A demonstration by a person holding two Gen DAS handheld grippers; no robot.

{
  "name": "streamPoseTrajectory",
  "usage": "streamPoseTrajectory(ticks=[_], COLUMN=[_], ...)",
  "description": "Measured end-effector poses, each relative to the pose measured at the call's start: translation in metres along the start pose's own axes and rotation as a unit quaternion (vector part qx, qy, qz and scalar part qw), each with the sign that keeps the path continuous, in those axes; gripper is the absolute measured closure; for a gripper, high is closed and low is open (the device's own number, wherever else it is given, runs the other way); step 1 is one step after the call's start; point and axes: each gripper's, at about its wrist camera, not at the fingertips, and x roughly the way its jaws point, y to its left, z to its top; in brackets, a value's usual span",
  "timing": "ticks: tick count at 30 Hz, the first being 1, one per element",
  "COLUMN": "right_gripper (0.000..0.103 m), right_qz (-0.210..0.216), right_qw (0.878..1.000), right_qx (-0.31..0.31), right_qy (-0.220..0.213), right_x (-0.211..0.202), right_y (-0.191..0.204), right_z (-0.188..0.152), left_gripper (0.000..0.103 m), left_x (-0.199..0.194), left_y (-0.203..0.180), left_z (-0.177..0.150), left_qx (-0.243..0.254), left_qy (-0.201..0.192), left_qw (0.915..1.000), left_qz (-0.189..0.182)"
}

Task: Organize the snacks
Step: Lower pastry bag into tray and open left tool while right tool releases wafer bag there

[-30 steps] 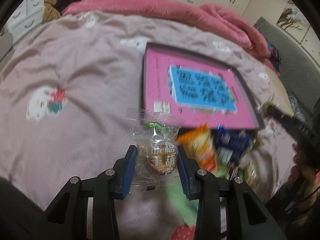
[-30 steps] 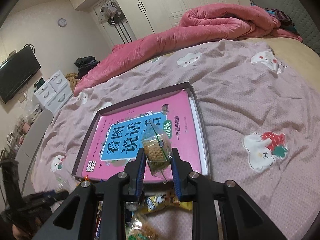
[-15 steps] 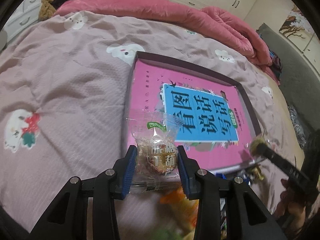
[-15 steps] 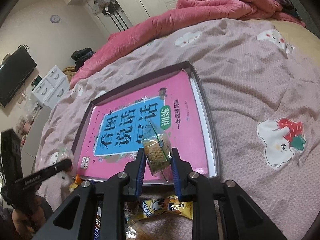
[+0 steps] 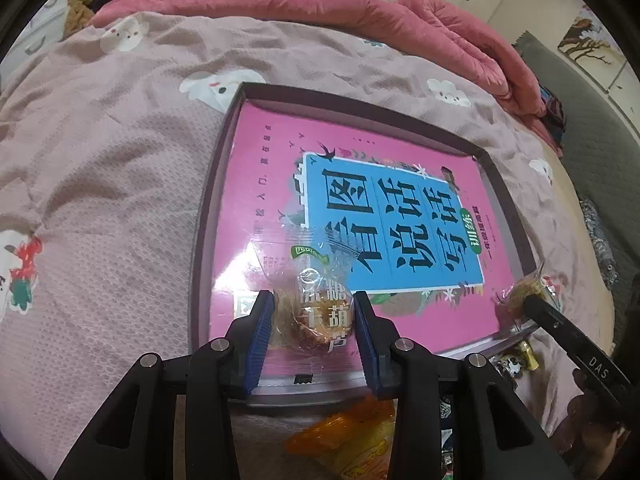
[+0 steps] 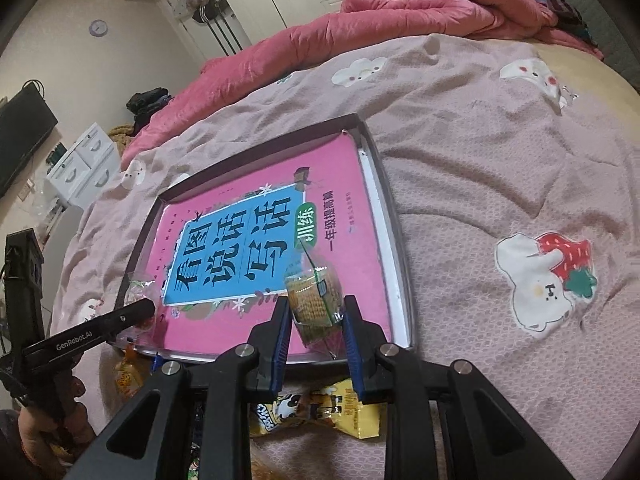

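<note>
My left gripper is shut on a clear-wrapped round brown snack and holds it just above the near left corner of the dark-rimmed tray. A pink and blue book fills the tray. My right gripper is shut on a clear-wrapped stack of crackers, held over the tray's near right part. Each gripper shows in the other's view: the right gripper at the tray's right corner, the left gripper at its left corner.
Loose snack packets lie on the bed in front of the tray, among them an orange packet and a yellow packet. A pink quilt is heaped at the far side. White drawers stand beside the bed.
The left gripper carried its snack from above the loose packets across to the tray's near left corner. The right gripper sank a little toward the tray with its crackers.
</note>
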Motion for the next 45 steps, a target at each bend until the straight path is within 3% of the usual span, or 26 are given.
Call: streamPoseTrajectory(ticks=[11, 18, 34, 37, 45], right_gripper=[0.076, 0.076, 0.056, 0.05, 0.048], right_qz=[-0.012, -0.006, 0.03, 0.034, 0.038], right_qw=[1.0, 0.999, 0.999, 0.999, 0.999], right_qx=[0.011, 0.017, -0.003, -0.004, -0.008], right_qy=[-0.017, -0.035, -0.041, -0.036, -0.026], right_x=[-0.013, -0.025, -0.047, -0.048, -0.054], right_y=[-0.009, -0.012, 0.008, 0.012, 0.021], right_z=[0.001, 0.001, -0.01, -0.014, -0.024], left_gripper=[0.061, 0.048, 0.029, 0.029, 0.028], left_x=[0.001, -0.009, -0.058, -0.066, -0.081], left_y=[-0.001, -0.003, -0.001, -0.002, -0.004], left_z=[-0.002, -0.002, -0.015, -0.019, -0.03], left_qx=[0.009, 0.013, 0.018, 0.026, 0.049], left_qy=[0.002, -0.011, -0.032, -0.035, -0.033], left_qw=[1.0, 0.9999, 0.9993, 0.999, 0.9982], left_qz=[0.0, 0.002, -0.004, -0.008, -0.015])
